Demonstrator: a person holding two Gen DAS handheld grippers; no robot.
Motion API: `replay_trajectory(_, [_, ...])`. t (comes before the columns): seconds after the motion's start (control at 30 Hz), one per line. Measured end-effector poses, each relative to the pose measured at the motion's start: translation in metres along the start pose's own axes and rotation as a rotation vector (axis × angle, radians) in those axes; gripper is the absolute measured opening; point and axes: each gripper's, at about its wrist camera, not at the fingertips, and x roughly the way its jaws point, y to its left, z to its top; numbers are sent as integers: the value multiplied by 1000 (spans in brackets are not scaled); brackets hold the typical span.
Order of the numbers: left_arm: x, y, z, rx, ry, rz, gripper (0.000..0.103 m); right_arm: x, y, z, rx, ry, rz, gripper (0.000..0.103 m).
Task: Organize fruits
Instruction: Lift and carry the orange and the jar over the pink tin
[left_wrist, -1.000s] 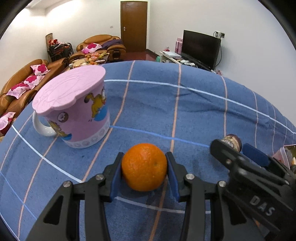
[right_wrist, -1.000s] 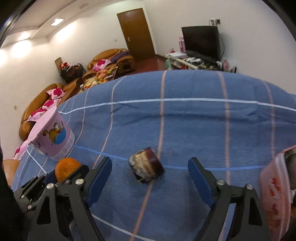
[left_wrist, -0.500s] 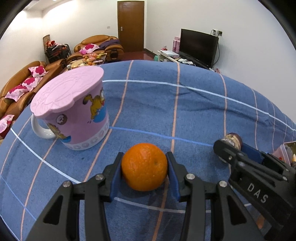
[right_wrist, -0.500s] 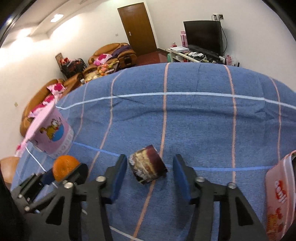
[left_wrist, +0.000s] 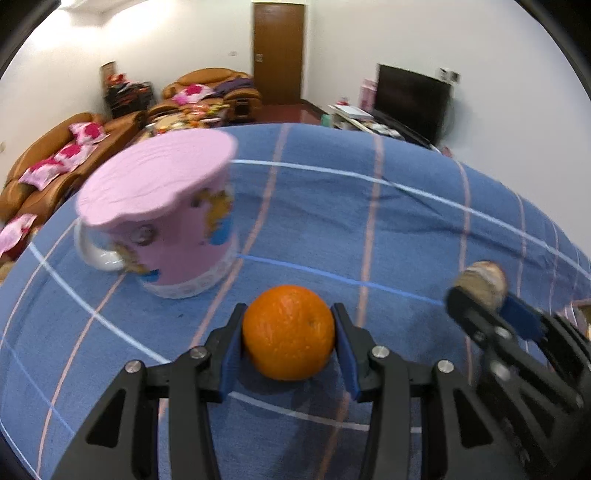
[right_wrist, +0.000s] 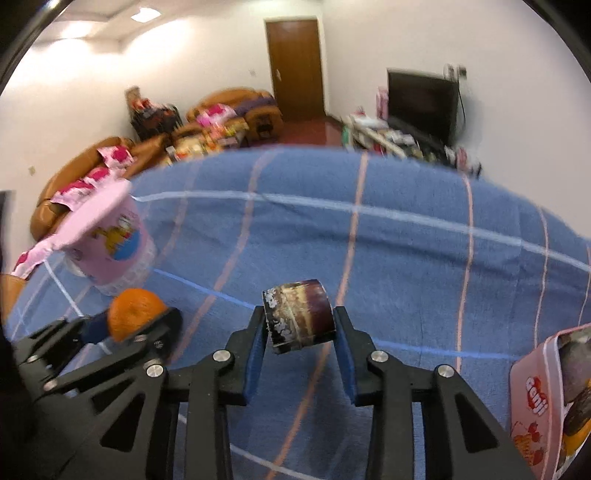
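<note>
My left gripper (left_wrist: 289, 345) is shut on an orange (left_wrist: 288, 332), just above the blue checked cloth (left_wrist: 332, 206). It also shows in the right wrist view (right_wrist: 135, 314) at lower left. My right gripper (right_wrist: 299, 326) is shut on a short dark purple cut cylinder, perhaps sugarcane (right_wrist: 298, 316), held off the cloth. That piece shows blurred in the left wrist view (left_wrist: 480, 282) at the right, between the right gripper's fingers.
A pink lidded cartoon mug (left_wrist: 166, 218) stands left of the orange, also in the right wrist view (right_wrist: 107, 243). A pink-rimmed box with dark contents (right_wrist: 550, 398) lies at the right edge. Sofas, a TV and a door are behind.
My right gripper closed on the purple piece and lifted it off the cloth. My left gripper kept hold of the orange and shifted slightly; the mug now appears closer.
</note>
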Motion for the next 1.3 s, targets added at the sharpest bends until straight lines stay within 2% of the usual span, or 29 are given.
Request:
replay_trajectory(0.13, [-5, 15, 0, -69, -42, 48, 47, -21, 21, -2, -97, -113, -1, 37])
replay_trajectory(0.2, [-5, 20, -1, -89, -49, 55, 47, -26, 27, -4, -128, -139, -16, 37])
replay_trajectory(0.3, [-1, 22, -3, -90, -33, 44, 47, -28, 31, -5, -129, -143, -12, 37])
replay_trajectory(0.57, [-13, 19, -10, -61, -67, 49, 47, -35, 22, -11, -70, -160, 10, 37])
replay_trajectory(0.77, [-24, 20, -16, -55, -101, 59, 47, -51, 29, -20, -86, -208, -11, 37])
replay_trajectory(1.3, [-47, 21, -31, -78, -148, 55, 47, -68, 24, -33, -48, -232, -36, 37])
